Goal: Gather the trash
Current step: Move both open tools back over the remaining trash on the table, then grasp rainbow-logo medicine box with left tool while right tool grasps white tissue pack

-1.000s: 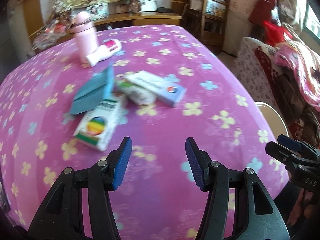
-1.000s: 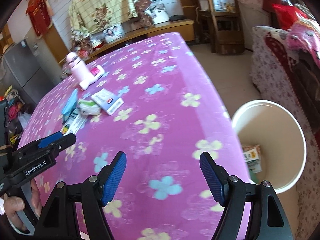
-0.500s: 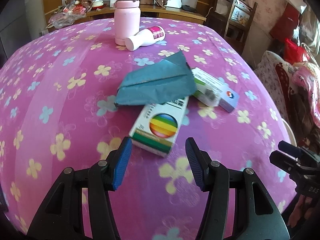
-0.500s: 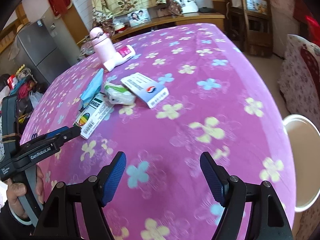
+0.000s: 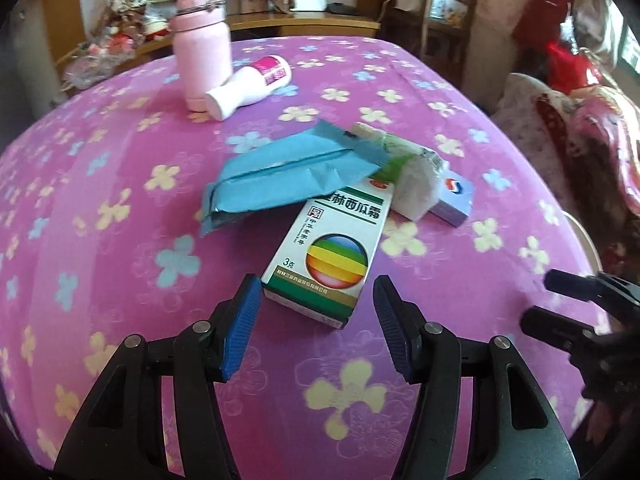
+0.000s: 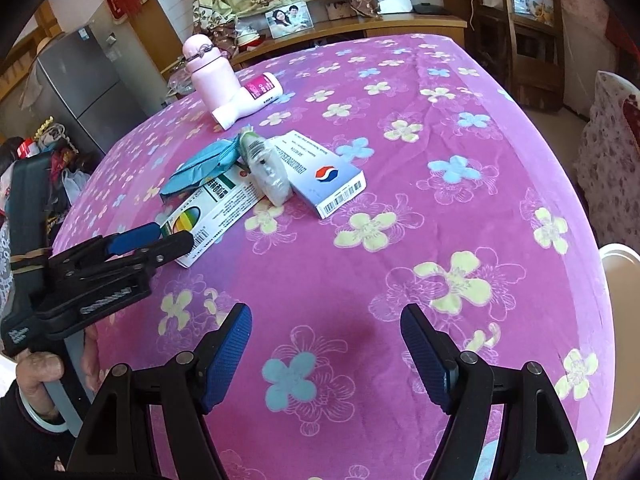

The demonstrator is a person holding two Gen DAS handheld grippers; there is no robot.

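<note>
Purple flowered tablecloth (image 5: 120,280) bears the litter; a rainbow-printed carton (image 5: 326,258) lies at its near end between the spread, just-widening left gripper (image 5: 316,320), untouched. Closing could drag off the teal wrapper (image 5: 288,178) overlapping it. Right gripper (image 6: 326,354) gapes empty.

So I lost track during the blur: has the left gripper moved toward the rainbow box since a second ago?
Yes. The left gripper has closed in on the rainbow box, whose near end now sits just ahead of its open fingers, well short of the pink bottle.
</note>
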